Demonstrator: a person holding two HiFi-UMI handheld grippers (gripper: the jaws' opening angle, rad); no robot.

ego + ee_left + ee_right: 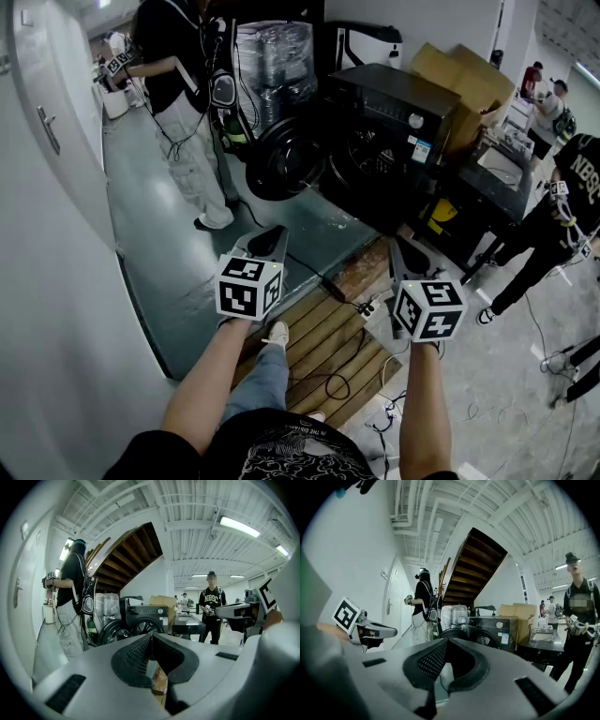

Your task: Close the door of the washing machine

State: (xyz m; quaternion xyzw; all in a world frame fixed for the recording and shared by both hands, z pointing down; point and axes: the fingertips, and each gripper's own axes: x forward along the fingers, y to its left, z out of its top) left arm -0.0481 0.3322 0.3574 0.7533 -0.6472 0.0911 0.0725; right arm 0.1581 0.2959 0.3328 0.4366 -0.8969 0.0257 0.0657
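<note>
The left gripper point(270, 239) and right gripper point(406, 251) are hovering, fingers point(136, 660) clamped together, empty. Cables point(333, 380) are probably threatening a trip before the 12 o'clock door point(281, 164).

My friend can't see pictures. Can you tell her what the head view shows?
A person holds out the left gripper and right gripper, both with jaws shut and empty, toward a black washing machine whose round door stands open. Another person stands just left of it.
</note>
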